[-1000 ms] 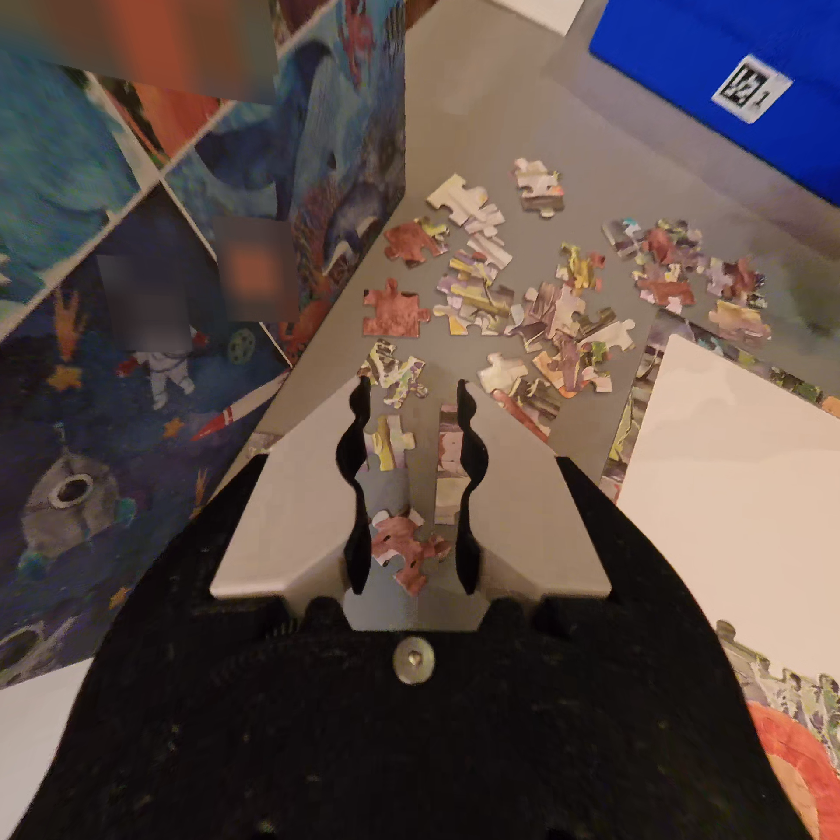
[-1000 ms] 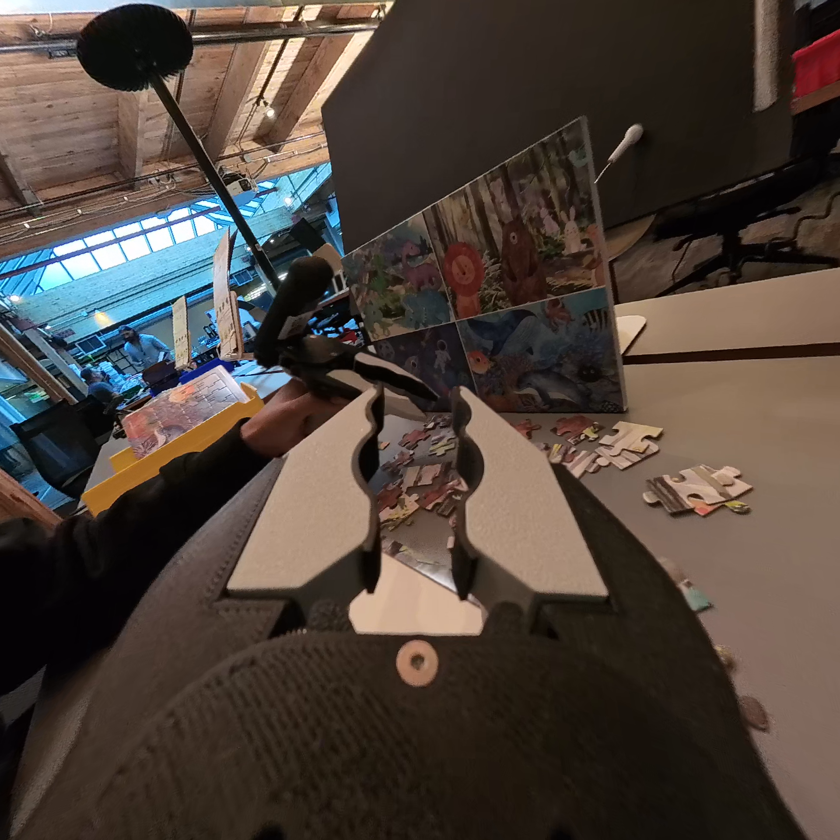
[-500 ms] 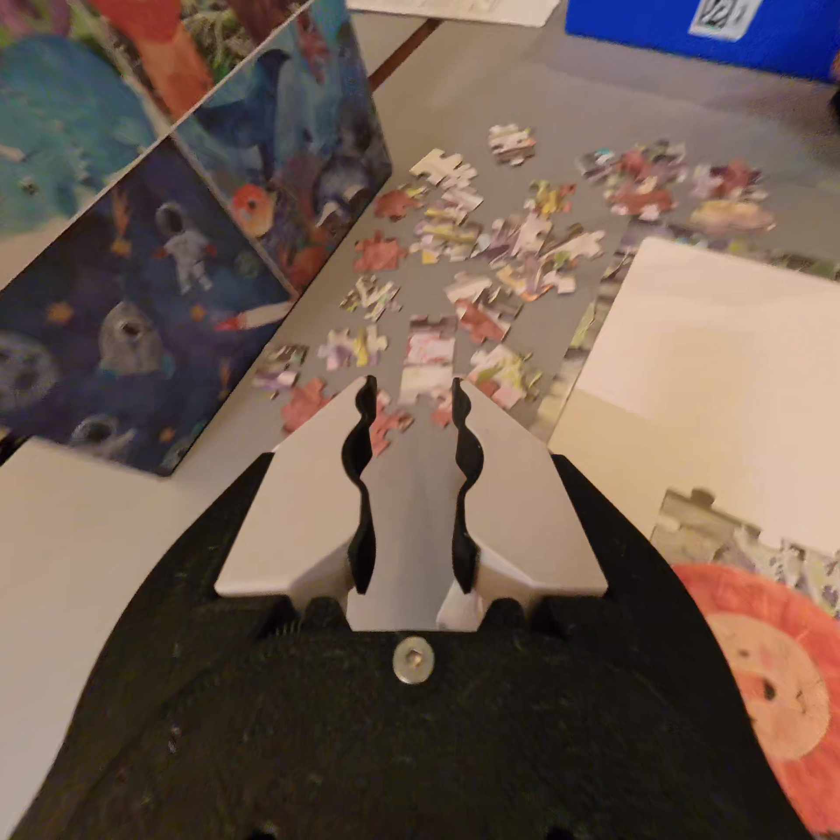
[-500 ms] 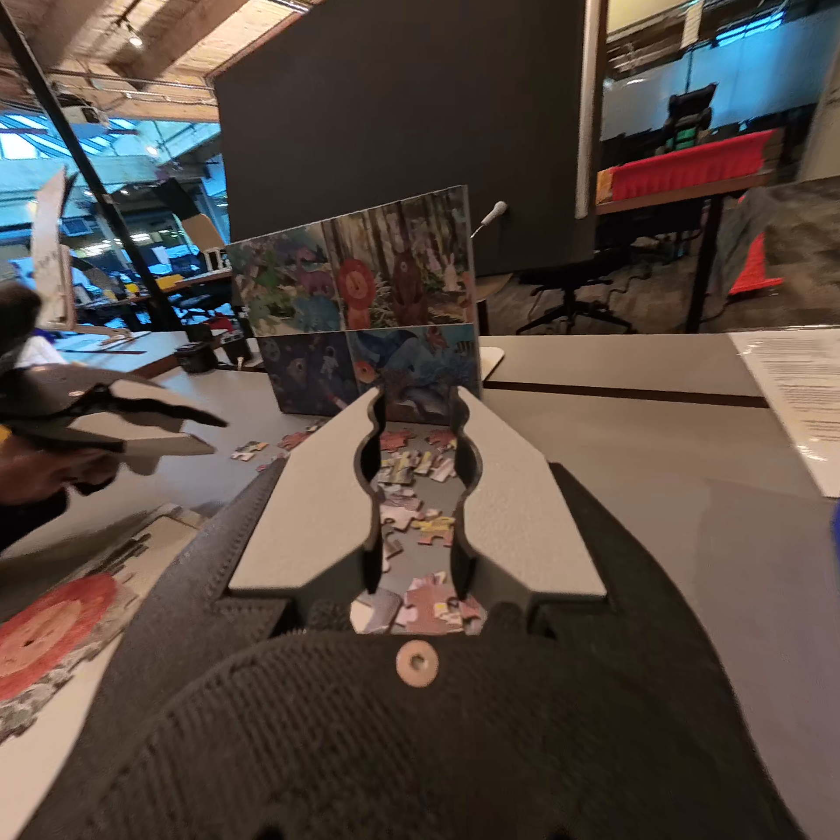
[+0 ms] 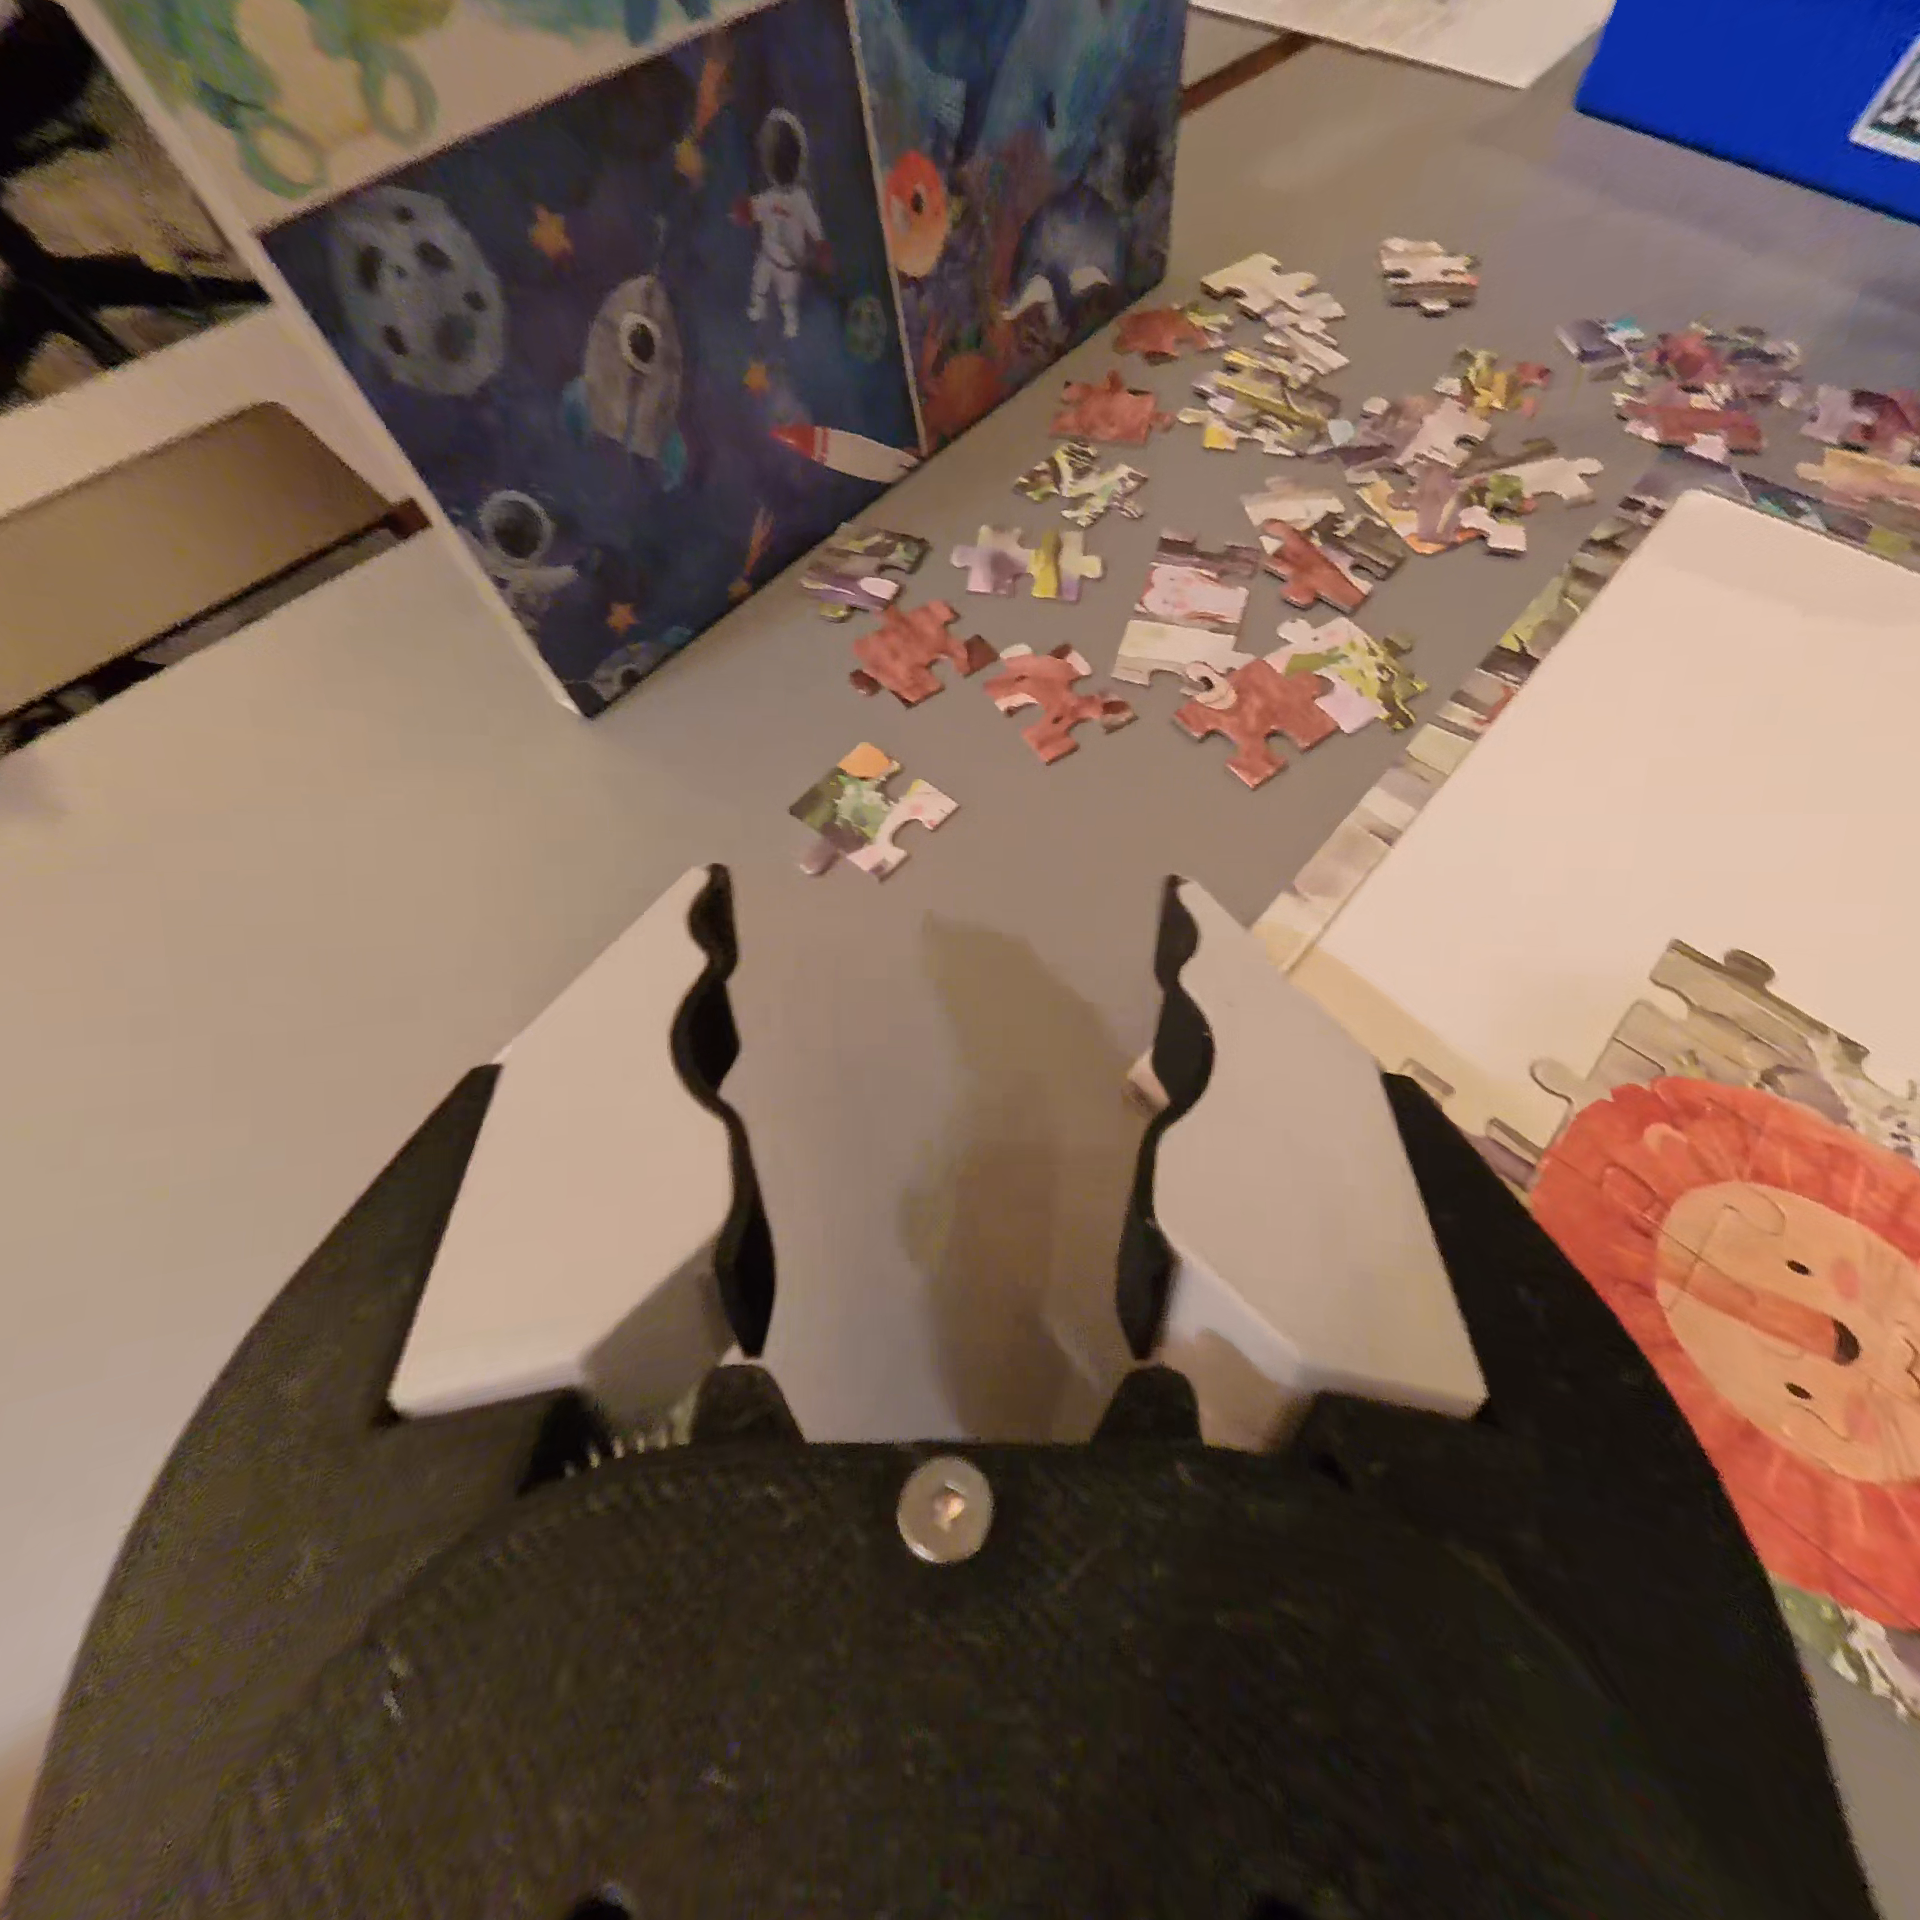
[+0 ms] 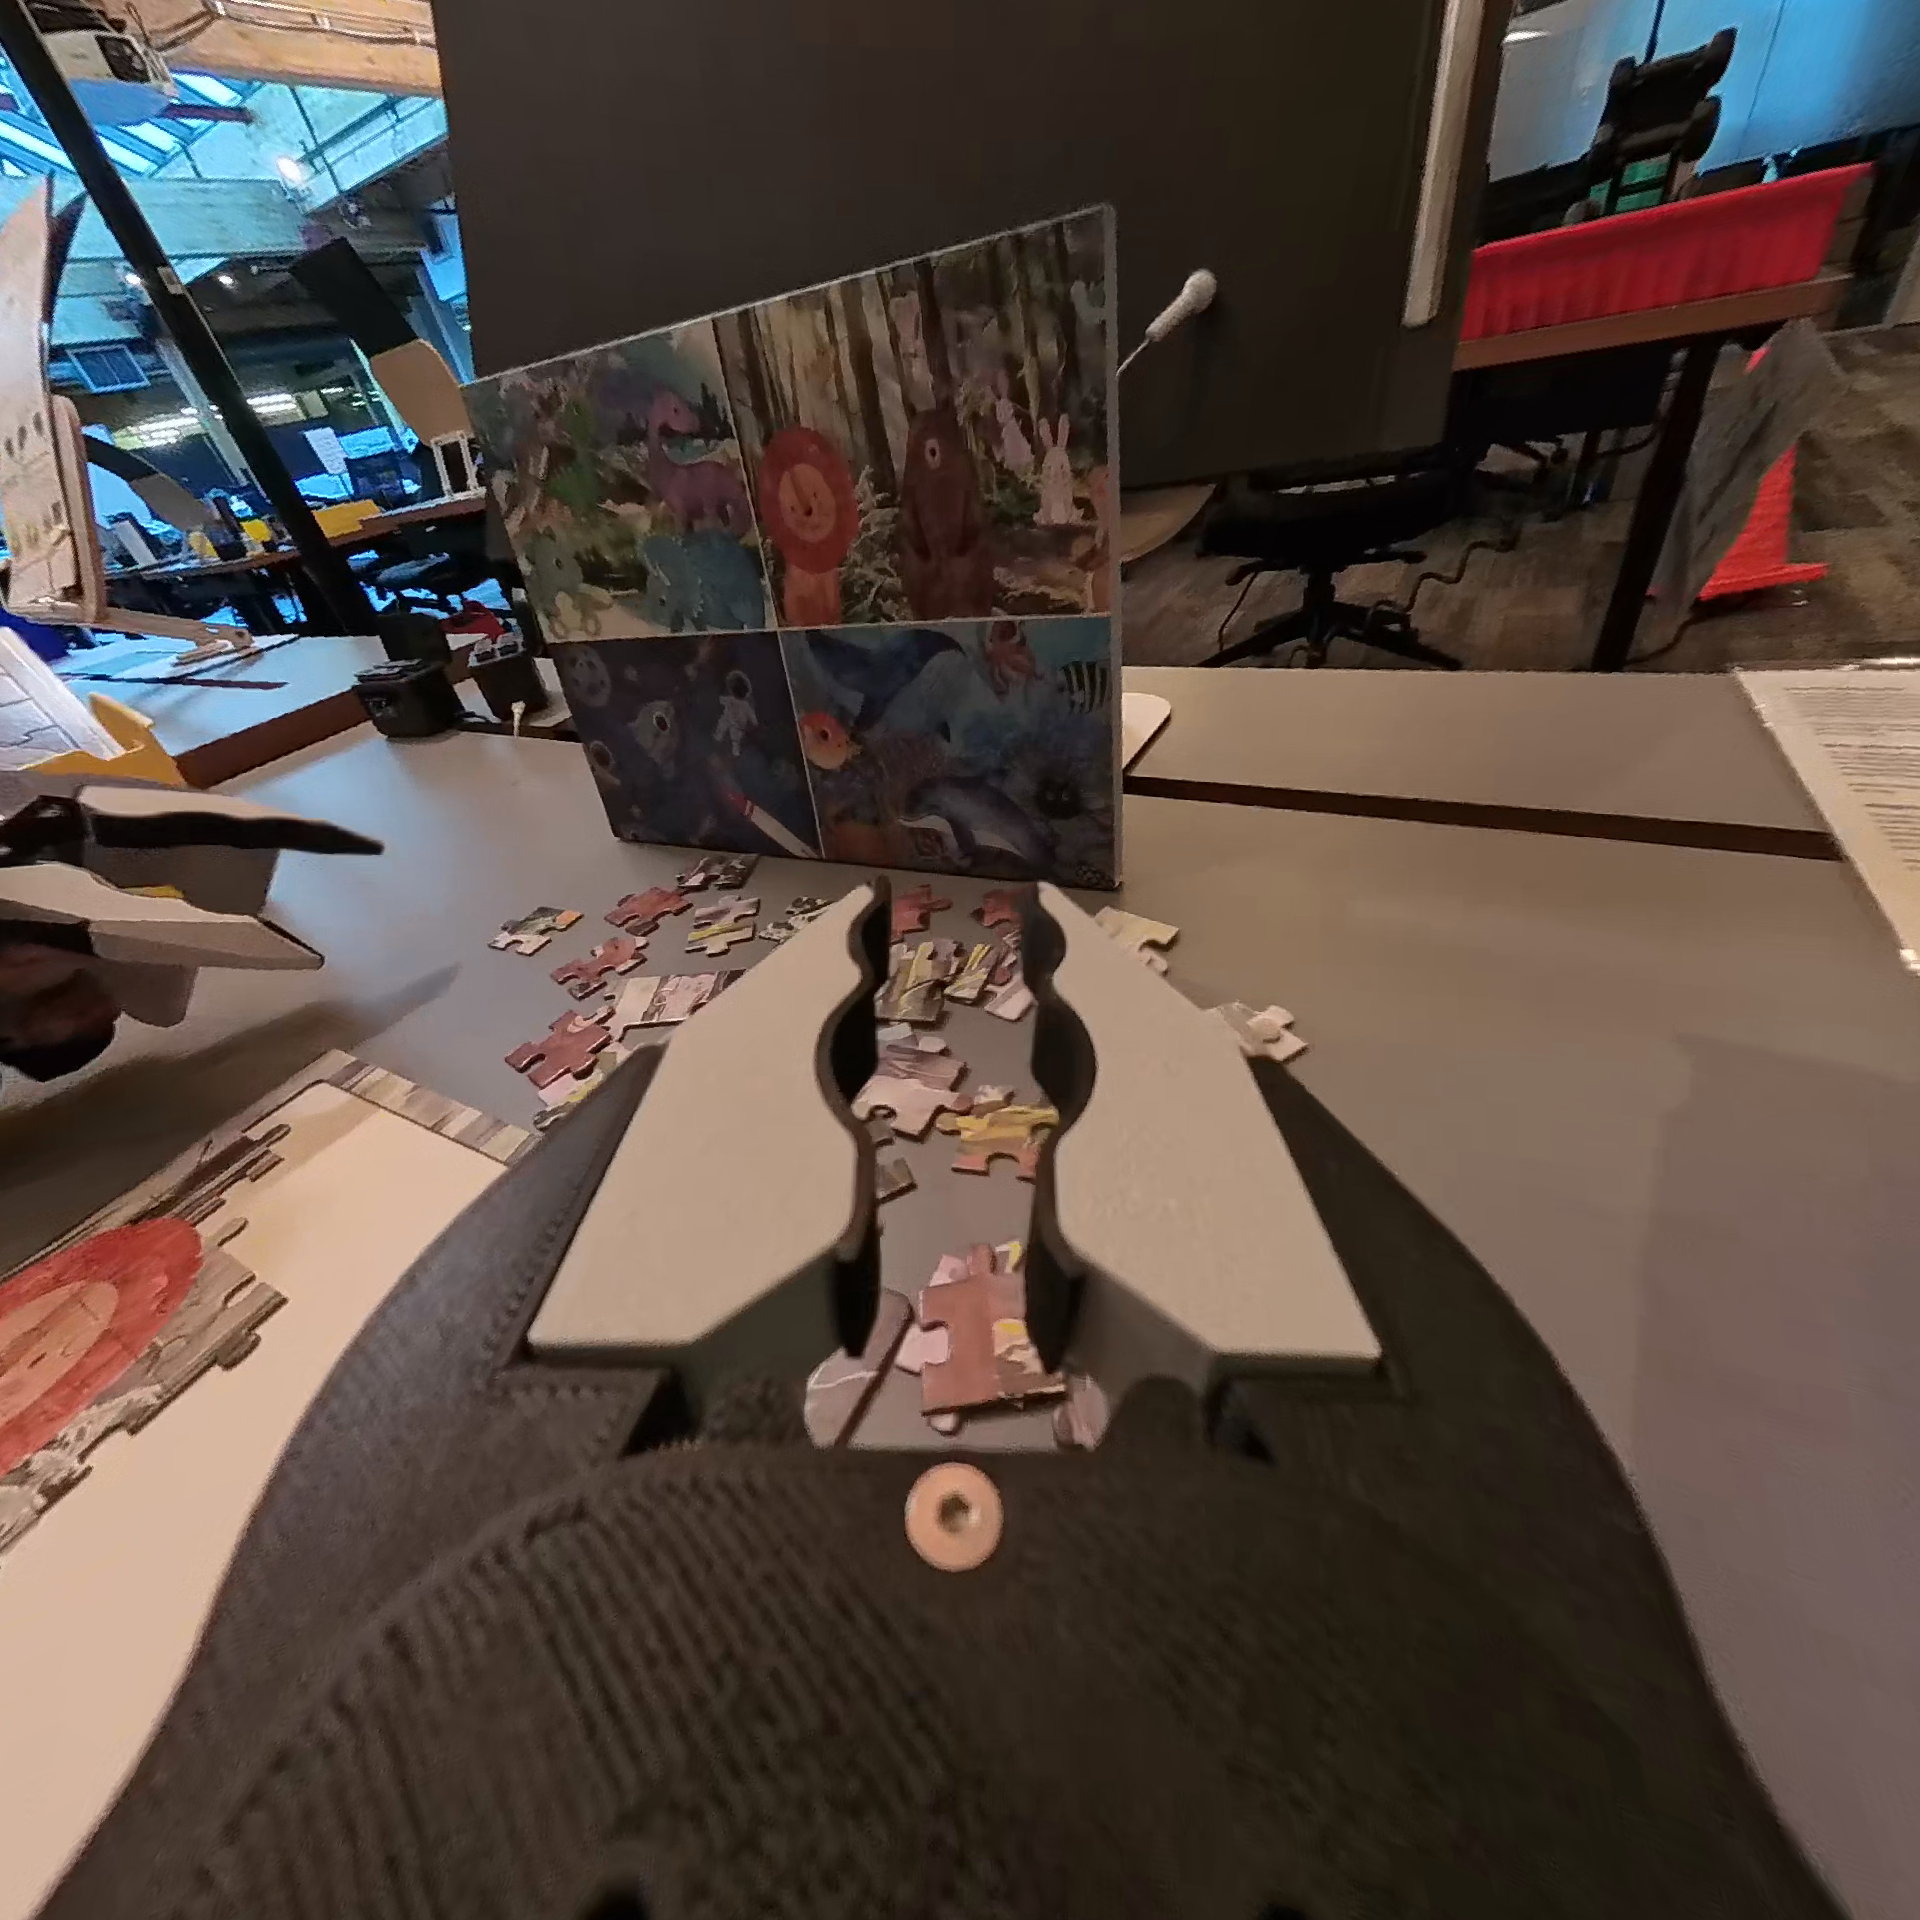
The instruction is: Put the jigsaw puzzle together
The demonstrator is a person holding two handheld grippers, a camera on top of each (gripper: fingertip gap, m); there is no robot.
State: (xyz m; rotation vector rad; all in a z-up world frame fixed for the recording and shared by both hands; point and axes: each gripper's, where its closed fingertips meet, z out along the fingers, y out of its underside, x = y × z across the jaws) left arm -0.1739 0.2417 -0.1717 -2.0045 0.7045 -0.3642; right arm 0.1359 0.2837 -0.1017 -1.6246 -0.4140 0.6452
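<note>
Loose jigsaw pieces (image 5: 1278, 436) lie scattered on the grey table, in front of the upright picture box (image 5: 644, 343). A white board (image 5: 1662, 779) at the right holds a partly joined lion section (image 5: 1766, 1299). My left gripper (image 5: 945, 894) is wide open and empty, just short of a lone green-and-pink piece (image 5: 873, 810). My right gripper (image 6: 956, 899) is empty with a narrow gap between its fingers, hovering over the loose pieces (image 6: 935, 1081); a brown piece (image 6: 977, 1340) lies on the table beneath it. The left gripper also shows in the right wrist view (image 6: 208, 883), left of the pieces.
The box (image 6: 831, 582) stands behind the pieces. The board (image 6: 312, 1195) with the lion (image 6: 83, 1340) lies at the front left. A blue bin (image 5: 1745, 94) and a printed sheet (image 6: 1849, 790) sit at the far right. A dark seam (image 6: 1455, 810) crosses the table.
My left gripper has pulled back from the pieces and its jaws have opened wide. My right gripper has tipped down from the room toward the table and now hangs over the pieces.
</note>
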